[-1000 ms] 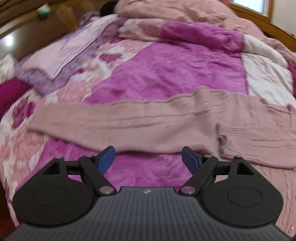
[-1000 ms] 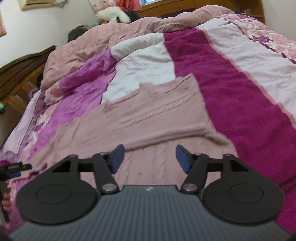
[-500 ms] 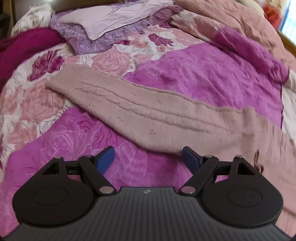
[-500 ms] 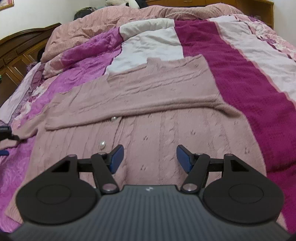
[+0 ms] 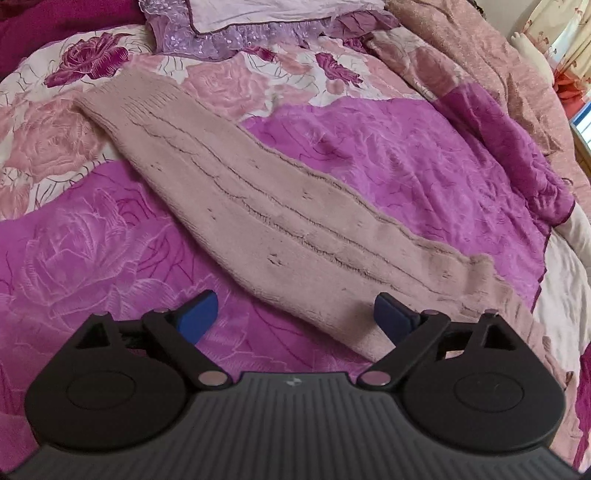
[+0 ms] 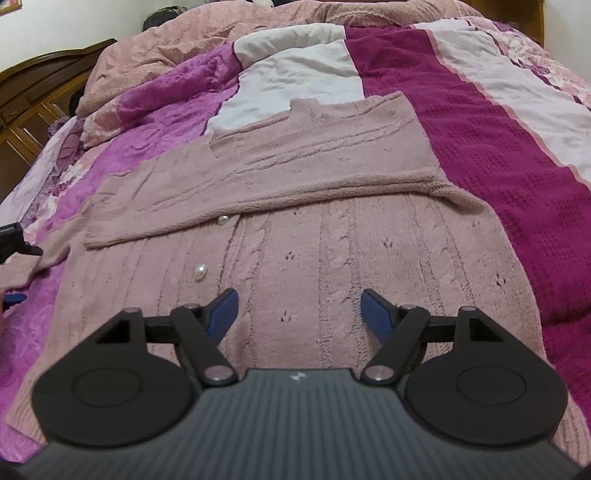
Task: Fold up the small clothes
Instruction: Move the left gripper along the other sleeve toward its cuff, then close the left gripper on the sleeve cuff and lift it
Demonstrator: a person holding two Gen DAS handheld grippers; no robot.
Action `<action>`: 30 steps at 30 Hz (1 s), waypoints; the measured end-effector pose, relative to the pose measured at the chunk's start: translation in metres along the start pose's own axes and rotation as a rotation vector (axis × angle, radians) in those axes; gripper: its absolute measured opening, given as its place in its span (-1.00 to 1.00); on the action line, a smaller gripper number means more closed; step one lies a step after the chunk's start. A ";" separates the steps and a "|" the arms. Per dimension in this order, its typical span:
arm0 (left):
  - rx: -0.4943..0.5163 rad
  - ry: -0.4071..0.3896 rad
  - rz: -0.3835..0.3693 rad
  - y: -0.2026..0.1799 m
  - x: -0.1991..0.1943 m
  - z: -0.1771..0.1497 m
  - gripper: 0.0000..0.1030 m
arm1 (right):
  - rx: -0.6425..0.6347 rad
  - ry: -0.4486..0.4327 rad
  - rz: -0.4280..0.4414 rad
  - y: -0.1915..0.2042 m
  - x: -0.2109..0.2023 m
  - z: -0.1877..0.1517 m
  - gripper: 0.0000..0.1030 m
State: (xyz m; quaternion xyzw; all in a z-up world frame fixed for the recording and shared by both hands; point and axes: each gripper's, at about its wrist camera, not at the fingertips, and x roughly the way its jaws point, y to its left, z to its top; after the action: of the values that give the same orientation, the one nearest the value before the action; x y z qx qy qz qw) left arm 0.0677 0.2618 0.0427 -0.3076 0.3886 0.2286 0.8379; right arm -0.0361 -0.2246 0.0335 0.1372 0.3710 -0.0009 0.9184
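A dusty-pink knit cardigan with pearl buttons lies flat on the bed. One sleeve is folded across its chest. The other sleeve stretches out to the side, its cuff at the far left in the left wrist view. My left gripper is open and empty, just above the near edge of that sleeve. My right gripper is open and empty, over the cardigan's lower body. The left gripper also shows at the far left edge of the right wrist view.
The bed carries a magenta and pink floral quilt, a dark magenta blanket to the right of the cardigan, and a bunched pink duvet at the far end. A lilac pillow lies past the cuff. A wooden headboard stands left.
The left gripper has swung left along the outstretched sleeve, bringing its cuff into view. The right gripper has pulled back over the cardigan's body. Both stay open.
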 end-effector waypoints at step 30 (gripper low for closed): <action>-0.055 -0.293 -0.441 0.001 -0.060 0.041 -0.74 | 0.032 -0.023 -0.029 -0.002 0.000 -0.004 0.45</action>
State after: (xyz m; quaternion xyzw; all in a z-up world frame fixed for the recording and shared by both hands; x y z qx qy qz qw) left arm 0.0521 0.2826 0.1110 -0.3710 0.1804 0.0928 0.9062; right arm -0.0389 -0.2251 0.0306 0.1465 0.3624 -0.0215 0.9202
